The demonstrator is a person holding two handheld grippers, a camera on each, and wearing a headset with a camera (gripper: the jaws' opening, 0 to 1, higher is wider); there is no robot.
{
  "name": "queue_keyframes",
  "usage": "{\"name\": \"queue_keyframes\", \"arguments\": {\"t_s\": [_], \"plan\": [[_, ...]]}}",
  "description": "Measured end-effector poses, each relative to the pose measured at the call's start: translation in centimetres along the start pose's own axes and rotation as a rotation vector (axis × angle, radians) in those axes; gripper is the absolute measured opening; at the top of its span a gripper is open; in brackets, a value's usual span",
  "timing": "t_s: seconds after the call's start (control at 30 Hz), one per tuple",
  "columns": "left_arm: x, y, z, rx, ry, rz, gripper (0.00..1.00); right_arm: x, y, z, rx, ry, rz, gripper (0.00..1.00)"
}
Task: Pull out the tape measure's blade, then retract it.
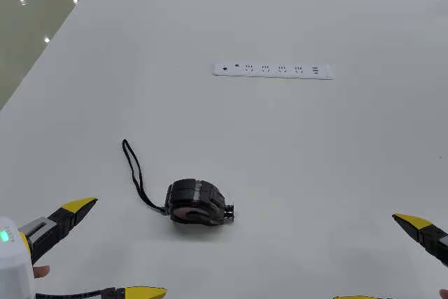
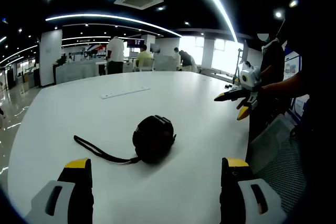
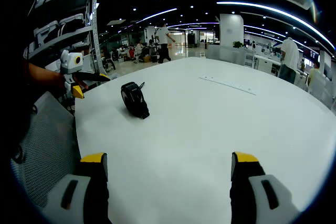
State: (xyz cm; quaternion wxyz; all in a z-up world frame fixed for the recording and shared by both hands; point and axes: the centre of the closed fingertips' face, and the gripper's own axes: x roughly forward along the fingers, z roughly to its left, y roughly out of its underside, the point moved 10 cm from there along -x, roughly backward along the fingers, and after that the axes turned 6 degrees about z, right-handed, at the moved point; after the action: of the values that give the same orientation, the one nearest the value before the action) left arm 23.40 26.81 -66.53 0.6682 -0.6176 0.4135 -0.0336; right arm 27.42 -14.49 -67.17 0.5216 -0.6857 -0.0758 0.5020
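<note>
Left gripper (image 1: 129, 246) is at the near-left corner, jaws spread wide and empty. Next over, a black strap (image 1: 134, 173) trails to the tape measure (image 1: 198, 203), blade tucked in, out in the open between both grippers. The power strip (image 1: 271, 69) lies further back, well apart. Right gripper (image 1: 365, 257) is near-right, wide open too and holding nothing. Plain white table (image 1: 329, 152), glossy floor (image 1: 28, 26), big office with strip lights (image 2: 115, 19).

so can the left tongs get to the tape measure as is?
Probably yes: the left tongs are open and face the tape measure, nothing on the table between them.
</note>
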Motion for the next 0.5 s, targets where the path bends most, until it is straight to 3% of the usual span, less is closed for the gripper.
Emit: {"name": "queue_keyframes", "arguments": {"t_s": [0.5], "plan": [[0.22, -0.23, -0.19, 0.001, -0.006, 0.002, 0.99, 0.50, -0.29, 0.41, -0.024, -0.022, -0.011, 1.00]]}}
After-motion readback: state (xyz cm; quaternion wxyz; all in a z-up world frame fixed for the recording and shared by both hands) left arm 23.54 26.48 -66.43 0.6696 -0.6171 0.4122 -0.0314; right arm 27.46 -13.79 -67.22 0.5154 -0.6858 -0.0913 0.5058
